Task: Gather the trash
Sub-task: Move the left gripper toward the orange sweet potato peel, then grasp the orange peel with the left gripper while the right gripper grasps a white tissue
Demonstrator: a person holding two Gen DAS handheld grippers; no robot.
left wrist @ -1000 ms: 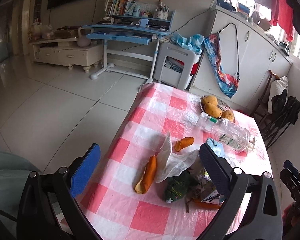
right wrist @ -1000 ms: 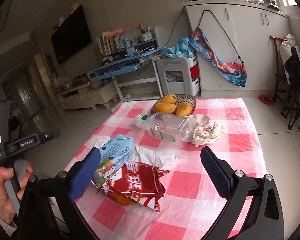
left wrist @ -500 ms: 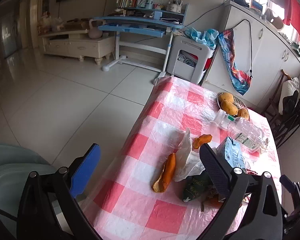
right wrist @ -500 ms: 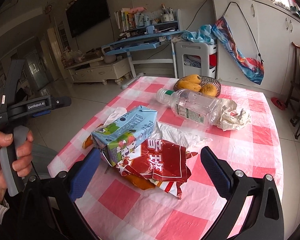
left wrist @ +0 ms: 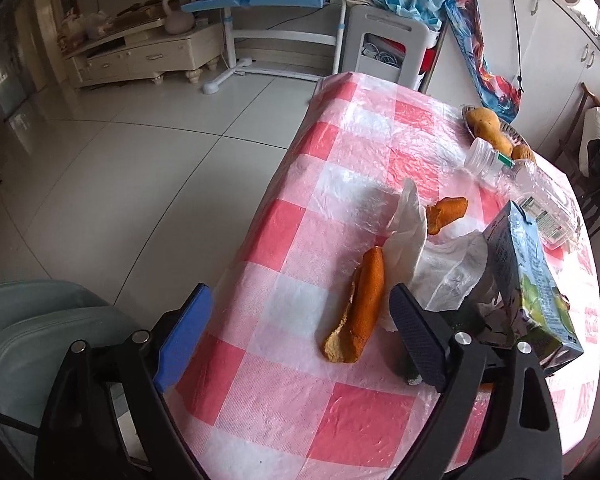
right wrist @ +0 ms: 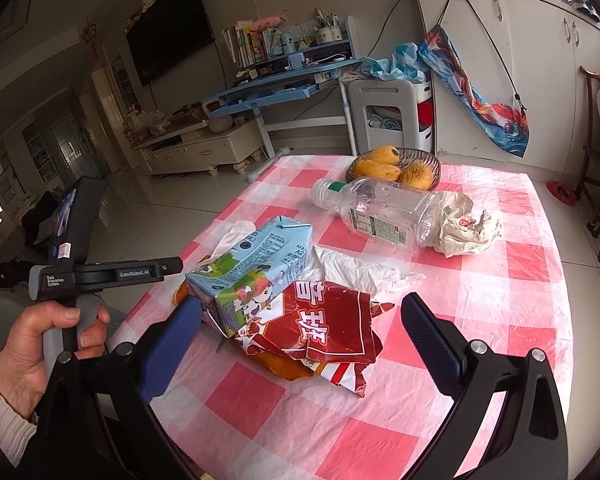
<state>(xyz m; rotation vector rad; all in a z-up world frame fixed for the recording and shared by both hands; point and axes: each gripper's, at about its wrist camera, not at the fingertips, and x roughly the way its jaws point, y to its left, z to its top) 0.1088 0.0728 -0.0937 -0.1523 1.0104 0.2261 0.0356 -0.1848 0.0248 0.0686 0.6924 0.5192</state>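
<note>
A long orange peel lies on the pink checked tablecloth. It sits between the closing jaws of my left gripper, near the right finger, and no pad touches it. Beyond it are a white plastic bag, a smaller peel, a milk carton and a clear bottle. My right gripper hangs open over a red snack wrapper, beside the carton. The bottle and crumpled paper lie farther back.
A basket of mangoes stands at the table's far end. A pale green seat is below the table's near left edge. A hand holds the left tool's handle. A white stool, blue desk and cabinets line the far wall.
My left gripper has sunk toward the table and come closer to the long peel, and its jaws have narrowed a little. The right view has tilted slightly, with the carton and wrapper larger.
</note>
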